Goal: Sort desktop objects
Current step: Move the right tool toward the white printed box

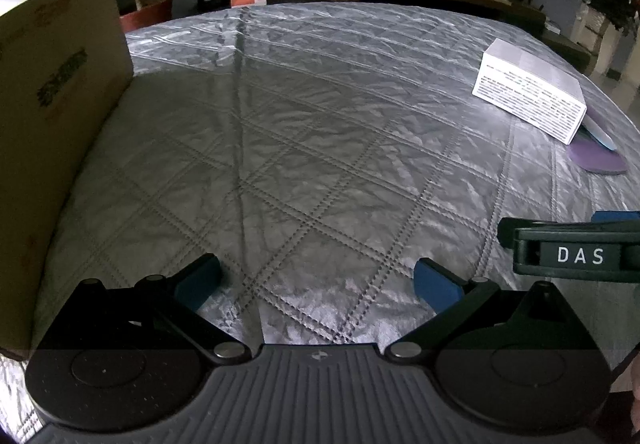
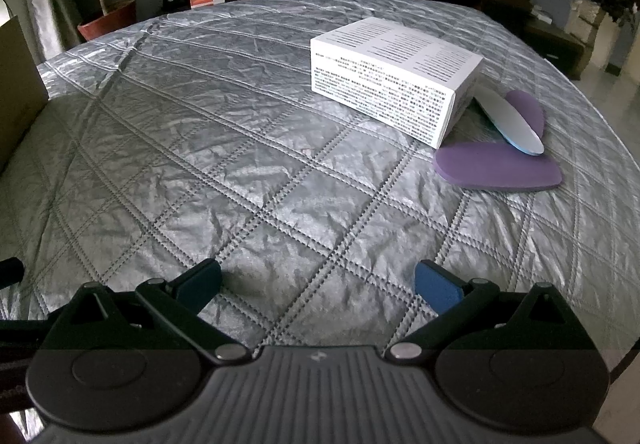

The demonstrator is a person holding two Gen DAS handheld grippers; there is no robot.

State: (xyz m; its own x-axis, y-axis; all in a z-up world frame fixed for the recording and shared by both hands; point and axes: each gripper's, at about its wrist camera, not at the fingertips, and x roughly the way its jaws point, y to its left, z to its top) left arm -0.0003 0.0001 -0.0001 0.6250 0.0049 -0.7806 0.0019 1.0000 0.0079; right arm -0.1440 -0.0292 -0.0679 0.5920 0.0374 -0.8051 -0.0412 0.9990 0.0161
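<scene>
- "DAS" reads on the right gripper (image 2: 318, 286), spread empty like the left gripper (image 1: 318, 284).
- White printed cardboard box (image 2: 394, 78): text illegible, hiding part of the purple foam pieces (image 2: 496, 170).

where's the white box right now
The white box lies on the grey quilted cover, ahead and right of the right gripper, with purple pads against its right end. In the left wrist view it sits far right.
</scene>
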